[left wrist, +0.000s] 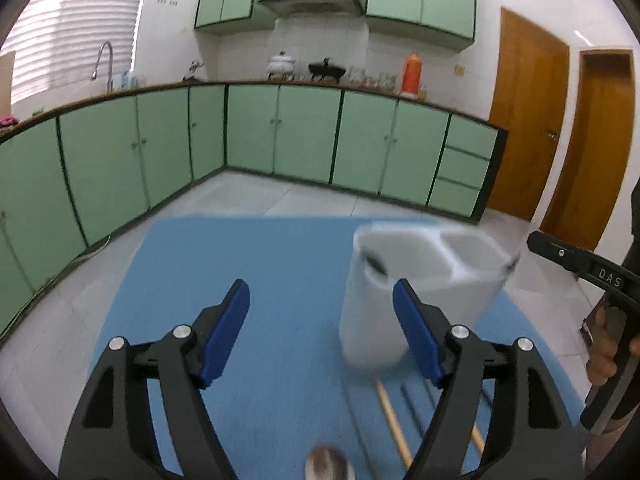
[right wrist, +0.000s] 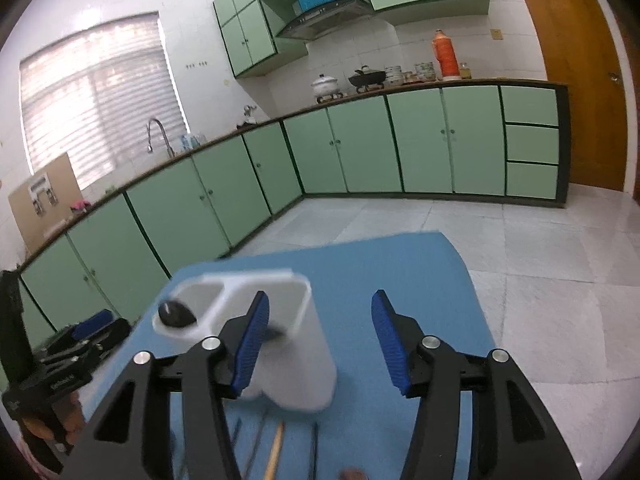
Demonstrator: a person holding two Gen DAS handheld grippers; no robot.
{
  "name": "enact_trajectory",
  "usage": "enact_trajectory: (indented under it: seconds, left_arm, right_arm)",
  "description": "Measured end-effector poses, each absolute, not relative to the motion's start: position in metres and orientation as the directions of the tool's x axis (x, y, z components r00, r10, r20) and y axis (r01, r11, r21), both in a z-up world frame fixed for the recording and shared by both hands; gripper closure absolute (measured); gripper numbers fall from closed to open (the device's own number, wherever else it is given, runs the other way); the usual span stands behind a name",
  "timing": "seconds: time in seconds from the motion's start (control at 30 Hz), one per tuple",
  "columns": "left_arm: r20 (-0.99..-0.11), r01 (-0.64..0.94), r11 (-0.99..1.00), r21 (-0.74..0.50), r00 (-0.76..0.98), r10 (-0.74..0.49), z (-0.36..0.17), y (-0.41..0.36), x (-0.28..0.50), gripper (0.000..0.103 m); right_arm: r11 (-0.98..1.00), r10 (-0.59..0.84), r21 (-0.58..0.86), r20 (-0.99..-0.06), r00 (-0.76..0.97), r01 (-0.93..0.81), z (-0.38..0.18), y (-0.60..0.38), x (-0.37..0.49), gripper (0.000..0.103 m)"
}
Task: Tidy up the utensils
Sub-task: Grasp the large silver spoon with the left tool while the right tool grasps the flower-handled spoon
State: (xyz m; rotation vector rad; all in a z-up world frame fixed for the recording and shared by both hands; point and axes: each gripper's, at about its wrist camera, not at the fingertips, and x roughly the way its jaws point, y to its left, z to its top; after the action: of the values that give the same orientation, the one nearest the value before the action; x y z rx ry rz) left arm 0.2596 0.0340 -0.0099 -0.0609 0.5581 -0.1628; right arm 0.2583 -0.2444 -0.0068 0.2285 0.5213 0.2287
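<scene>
Both grippers wide, empty. Left gripper (left wrist: pixel 320 332), right gripper (right wrist: pixel 318 340) hover above blue mat (left wrist: pixel 256 264). White two-compartment utensil holder (left wrist: pixel 416 280) just beyond fingertips. Chopsticks (left wrist: pixel 394 424) below fingers: thin, stiff, light, likely slippery; pinch mid-shaft.

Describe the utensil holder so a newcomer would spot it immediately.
Start at the blue mat covering the table. Near its far edge stands the utensil holder, a tall white plastic tub divided into compartments. It is the only upright thing there; the chopsticks lie flat in front of it.
</scene>
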Motion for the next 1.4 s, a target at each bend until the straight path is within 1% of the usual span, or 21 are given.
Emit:
enact_trajectory:
  seconds: [0.1, 0.2, 0.3, 0.4, 0.6, 0.73, 0.8, 0.83, 0.9, 0.93, 0.97, 1.0, 1.07, 1.27, 1.4]
  left_arm:
    - [-0.593, 0.086, 0.994, -0.071, 0.798, -0.111, -0.026, 0.034, 0.246, 0.027]
    - [-0.653, 0.056, 0.998, -0.028, 0.755, -0.06, -0.045, 0.033, 0.235, 0.027]
    - [-0.704, 0.041, 0.999, -0.025, 0.709, -0.047, -0.064, 0.034, 0.229, 0.027]
    - [-0.738, 0.029, 0.999, -0.022, 0.673, -0.036, -0.079, 0.036, 0.225, 0.027]
    - [-0.776, 0.026, 0.999, -0.026, 0.63, -0.036, -0.097, 0.04, 0.231, 0.028]
    - [-0.782, 0.019, 0.999, -0.045, 0.622, -0.047, -0.1, 0.047, 0.233, 0.034]
    - [-0.78, 0.023, 0.999, -0.049, 0.624, -0.053, -0.1, 0.049, 0.232, 0.043]
    - [-0.779, 0.025, 0.999, -0.049, 0.624, -0.054, -0.101, 0.049, 0.232, 0.045]
    - [-0.776, 0.032, 0.998, -0.053, 0.627, -0.062, -0.1, 0.048, 0.232, 0.056]
    - [-0.775, 0.035, 0.998, -0.055, 0.628, -0.064, -0.1, 0.048, 0.231, 0.059]
    - [-0.774, 0.036, 0.998, -0.058, 0.629, -0.068, -0.099, 0.047, 0.23, 0.064]
    - [-0.773, 0.039, 0.997, -0.064, 0.63, -0.074, -0.099, 0.047, 0.229, 0.066]
    - [-0.772, 0.041, 0.997, -0.069, 0.631, -0.08, -0.1, 0.047, 0.228, 0.068]
    - [-0.767, 0.046, 0.996, -0.078, 0.635, -0.09, -0.101, 0.041, 0.227, 0.068]
    - [-0.765, 0.057, 0.995, -0.082, 0.636, -0.1, -0.101, 0.039, 0.227, 0.069]
  right_arm:
    - [0.961, 0.245, 0.243, -0.509, 0.825, -0.136, -0.024, -0.242, 0.241, 0.05]
    - [0.961, 0.242, 0.247, -0.543, 0.804, -0.123, -0.04, -0.242, 0.228, 0.05]
    - [0.962, 0.241, 0.248, -0.578, 0.78, -0.114, -0.054, -0.241, 0.219, 0.05]
    - [0.965, 0.236, 0.24, -0.604, 0.761, -0.109, -0.066, -0.238, 0.211, 0.05]
    - [0.965, 0.235, 0.24, -0.636, 0.735, -0.102, -0.082, -0.236, 0.207, 0.05]
    - [0.968, 0.226, 0.231, -0.646, 0.729, -0.096, -0.086, -0.239, 0.206, 0.05]
    - [0.968, 0.229, 0.229, -0.661, 0.715, -0.098, -0.088, -0.24, 0.207, 0.05]
    - [0.969, 0.231, 0.226, -0.671, 0.705, -0.102, -0.091, -0.24, 0.208, 0.05]
    - [0.97, 0.229, 0.217, -0.688, 0.689, -0.105, -0.095, -0.239, 0.207, 0.05]
    - [0.973, 0.222, 0.208, -0.7, 0.679, -0.103, -0.098, -0.237, 0.208, 0.05]
    - [0.975, 0.214, 0.198, -0.711, 0.669, -0.102, -0.101, -0.236, 0.21, 0.051]
    - [0.975, 0.215, 0.194, -0.719, 0.661, -0.105, -0.103, -0.236, 0.21, 0.051]
    - [0.975, 0.216, 0.19, -0.732, 0.646, -0.111, -0.106, -0.235, 0.212, 0.051]
    - [0.98, 0.199, 0.161, -0.748, 0.634, -0.118, -0.108, -0.232, 0.216, 0.053]
    - [0.982, 0.191, 0.146, -0.756, 0.626, -0.123, -0.109, -0.23, 0.219, 0.058]
